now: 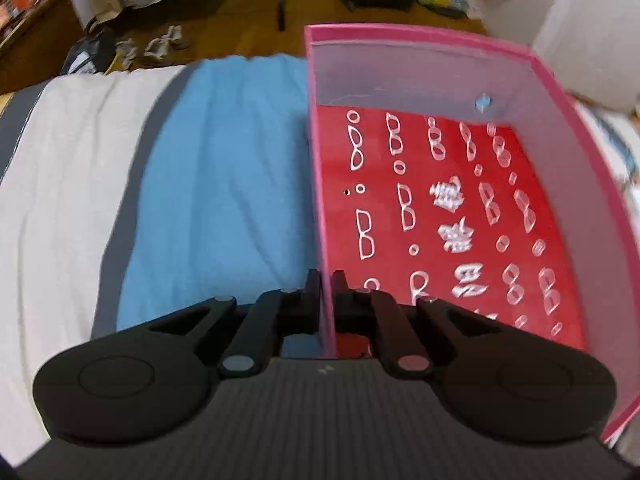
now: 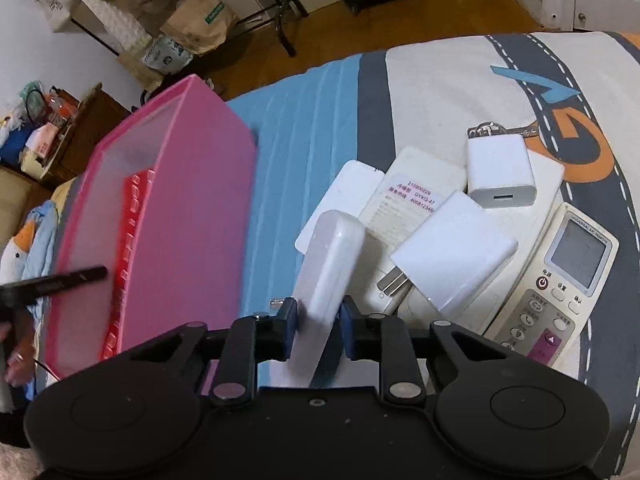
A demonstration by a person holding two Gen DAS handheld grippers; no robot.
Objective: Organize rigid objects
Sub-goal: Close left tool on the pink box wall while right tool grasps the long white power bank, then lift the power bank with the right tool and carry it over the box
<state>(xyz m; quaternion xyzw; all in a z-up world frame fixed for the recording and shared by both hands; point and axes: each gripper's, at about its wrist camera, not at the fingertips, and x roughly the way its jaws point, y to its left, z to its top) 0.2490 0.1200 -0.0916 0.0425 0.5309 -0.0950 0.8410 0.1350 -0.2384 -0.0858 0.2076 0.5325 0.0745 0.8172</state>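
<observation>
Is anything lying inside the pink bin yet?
No: the left wrist view shows only the pink bin's bare red patterned floor.

We read little here. On the remote control [image 2: 560, 276], small grey lettering above its screen says "UNIVERSAL A/C REMOTE"; its button captions are Chinese characters too small for us to make out. On the white sticker [image 2: 412, 198], stuck to a flat white device lying face down, pink print gives "210900220", then "GYKQ-47" and "4008123456" partly cut off, each beside Chinese characters we cannot read. The red floor of the pink bin [image 1: 440, 92] carries raised white Chinese characters and loop shapes; blurred, we cannot read them. A paper bag [image 2: 200, 20] bears a green label, unreadable.
</observation>
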